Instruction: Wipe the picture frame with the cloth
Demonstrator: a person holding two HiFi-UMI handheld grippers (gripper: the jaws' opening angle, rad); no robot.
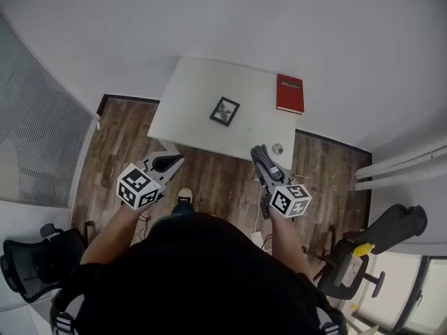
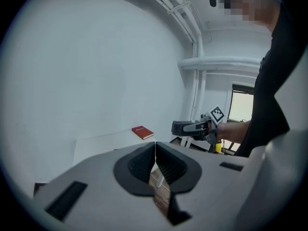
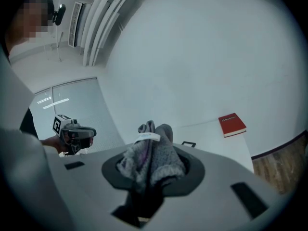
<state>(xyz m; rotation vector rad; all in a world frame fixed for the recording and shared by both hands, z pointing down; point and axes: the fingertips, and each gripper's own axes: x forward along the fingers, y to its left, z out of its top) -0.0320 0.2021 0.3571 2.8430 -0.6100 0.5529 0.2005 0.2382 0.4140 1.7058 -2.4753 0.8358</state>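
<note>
Before the table (image 1: 183,103), arms (image 1: 112,234) outstretched, left tongs (image 2: 155,163) closed, right tongs (image 3: 150,163) gripping cloth (image 3: 156,150)

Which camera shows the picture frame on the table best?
The head view: the picture frame lies in full sight on the white table. The right gripper view shows only a dark sliver beyond the cloth; in the left gripper view I can't make it out.
</note>
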